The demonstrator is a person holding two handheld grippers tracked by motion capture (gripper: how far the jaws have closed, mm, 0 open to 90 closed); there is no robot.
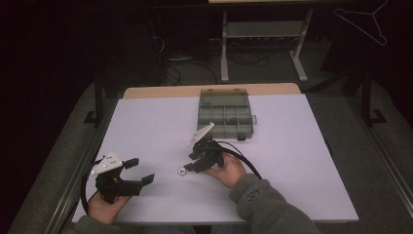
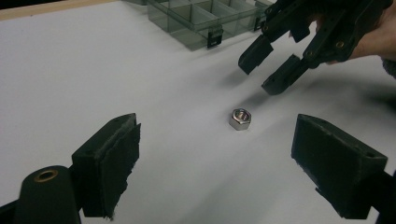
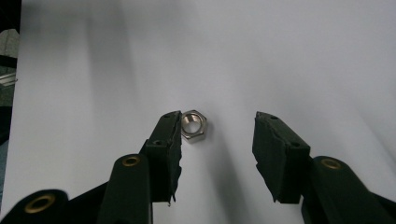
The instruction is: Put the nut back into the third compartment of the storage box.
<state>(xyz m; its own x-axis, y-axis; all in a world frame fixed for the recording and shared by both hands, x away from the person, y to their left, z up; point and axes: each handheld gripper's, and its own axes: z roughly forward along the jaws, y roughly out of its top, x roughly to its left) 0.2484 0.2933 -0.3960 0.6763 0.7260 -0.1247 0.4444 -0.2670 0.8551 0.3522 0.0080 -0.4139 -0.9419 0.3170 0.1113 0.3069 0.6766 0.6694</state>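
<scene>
One nut (image 3: 194,126) lies between the parted right tongs (image 3: 218,140), seemingly untouched; left tongs (image 2: 217,154) wide.

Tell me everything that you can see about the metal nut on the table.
The nut is a small six-sided nut of shiny silvery metal with a round hole through its middle. It lies flat on the white table, hole facing up, apart from the compartment box. The right gripper stands open just before it, one pad close beside the nut; whether they touch I cannot tell. Nothing holds it.
</scene>
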